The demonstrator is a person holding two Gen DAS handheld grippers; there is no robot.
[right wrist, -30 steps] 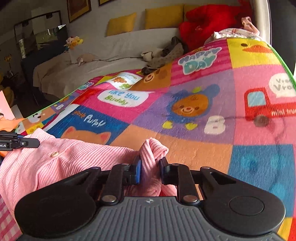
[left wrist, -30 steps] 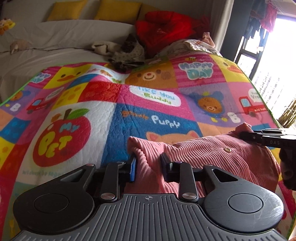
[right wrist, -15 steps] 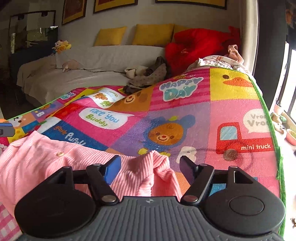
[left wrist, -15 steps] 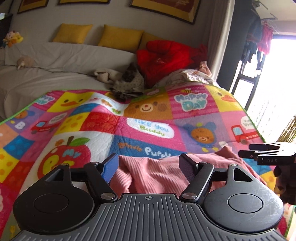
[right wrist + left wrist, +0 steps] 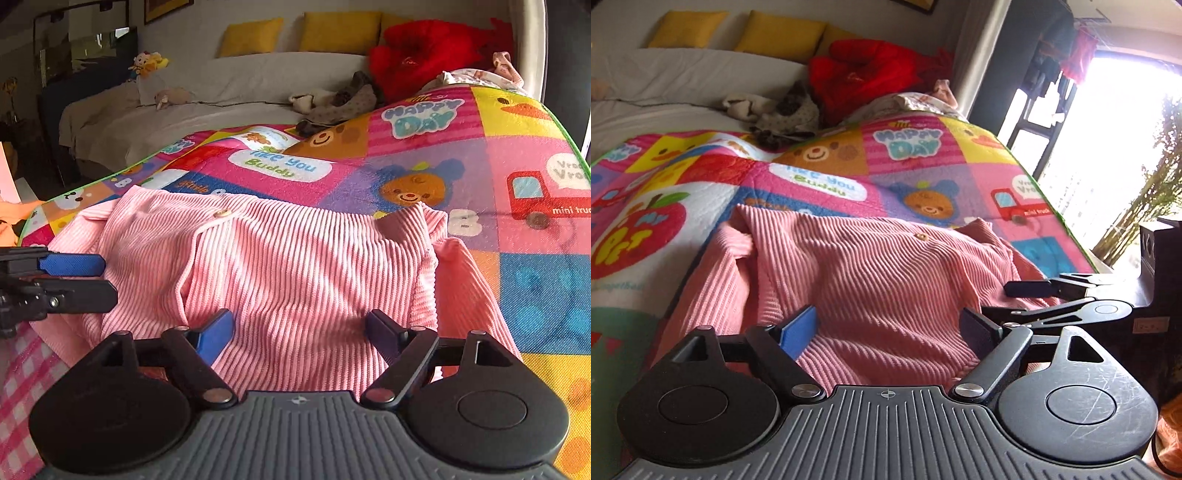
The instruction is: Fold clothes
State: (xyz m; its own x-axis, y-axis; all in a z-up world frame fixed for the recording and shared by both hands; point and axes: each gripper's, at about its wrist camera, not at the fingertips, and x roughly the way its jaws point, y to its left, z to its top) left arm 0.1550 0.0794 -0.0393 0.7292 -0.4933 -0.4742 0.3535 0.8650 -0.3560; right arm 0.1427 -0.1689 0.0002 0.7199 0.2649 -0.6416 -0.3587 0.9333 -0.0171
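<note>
- Spread over the bed, a bright patchwork quilt (image 5: 424, 147) serves as the folding surface, and everything near the cameras lies on its near edge.
- Closest in, the left gripper (image 5: 886, 332) and the right gripper (image 5: 299, 332) hover side by side over the pink ribbed garment (image 5: 295, 266); both sets of jaws are opening wide, with cloth below them but nothing pinched.
- Judging by the doubled layers, the garment has had at least one fold: its button (image 5: 222, 213) faces up, and its far corners are bunched and untidy.
- Smoothing and further folds seem left.
- Farther back, at the quilt's far edge, a heap of other clothes (image 5: 783, 110) looks unfolded.
</note>
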